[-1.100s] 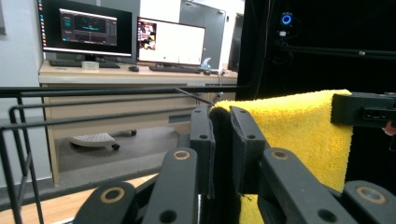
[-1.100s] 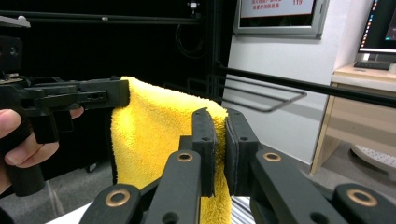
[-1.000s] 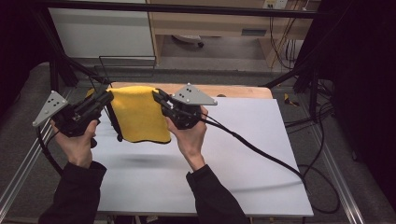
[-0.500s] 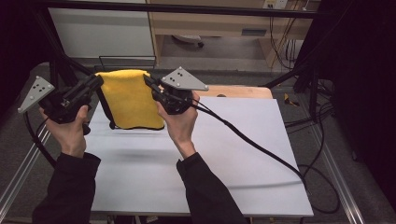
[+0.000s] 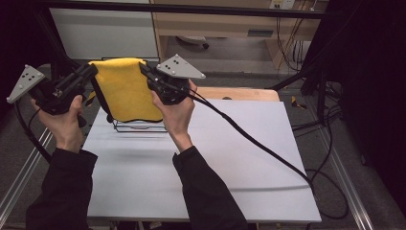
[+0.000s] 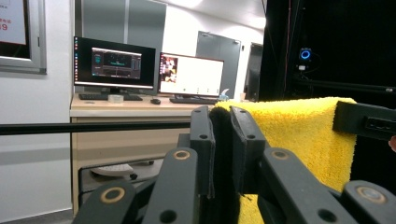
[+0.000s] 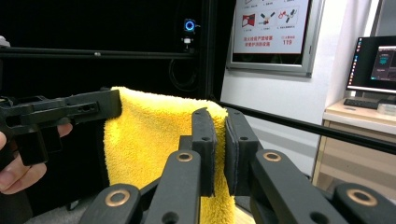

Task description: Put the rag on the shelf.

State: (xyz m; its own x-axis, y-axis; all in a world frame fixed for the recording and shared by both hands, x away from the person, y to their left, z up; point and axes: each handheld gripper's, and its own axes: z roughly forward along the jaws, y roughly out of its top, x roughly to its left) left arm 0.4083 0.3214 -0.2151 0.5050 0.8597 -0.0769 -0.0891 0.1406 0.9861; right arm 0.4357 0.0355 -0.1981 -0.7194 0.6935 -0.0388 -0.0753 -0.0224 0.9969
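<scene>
White table (image 5: 230, 158) down below with a small wire rack (image 5: 139, 127) on it, desks and monitors (image 6: 114, 63) way behind. Yellow towel (image 5: 125, 88) hangs stretched between the two claws, up off the table above that rack. Left claw (image 5: 91, 72) pinches the towel's top left corner, right claw (image 5: 143, 69) is clamped on the top right corner
</scene>
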